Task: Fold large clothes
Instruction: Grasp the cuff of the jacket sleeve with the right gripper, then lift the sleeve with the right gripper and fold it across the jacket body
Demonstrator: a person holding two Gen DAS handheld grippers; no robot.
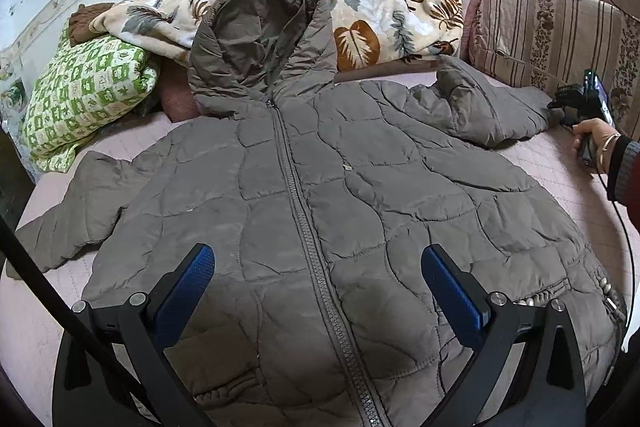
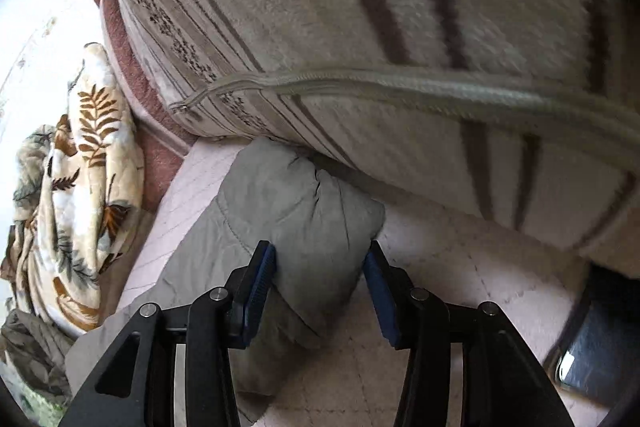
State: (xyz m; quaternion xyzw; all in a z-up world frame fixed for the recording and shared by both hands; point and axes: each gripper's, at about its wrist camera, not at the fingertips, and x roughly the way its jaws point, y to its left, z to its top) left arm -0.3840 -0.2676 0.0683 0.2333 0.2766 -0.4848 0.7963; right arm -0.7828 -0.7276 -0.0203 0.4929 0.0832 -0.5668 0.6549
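A grey quilted hooded jacket (image 1: 340, 187) lies front up and zipped on the pink bed cover (image 1: 560, 163), hood at the far side, both sleeves spread out. My left gripper (image 1: 318, 267) is open and empty, hovering over the jacket's lower front across the zipper. My right gripper (image 1: 560, 103) is at the cuff of the jacket's right-hand sleeve. In the right wrist view the right gripper (image 2: 320, 263) has its blue pads on both sides of the sleeve end (image 2: 308, 203), squeezing it.
A striped floral cushion (image 2: 360, 7) stands right behind the sleeve end. A leaf-print blanket (image 1: 360, 11) and a green checked quilt (image 1: 84, 91) are piled behind the hood. A dark phone (image 2: 596, 343) lies at the right.
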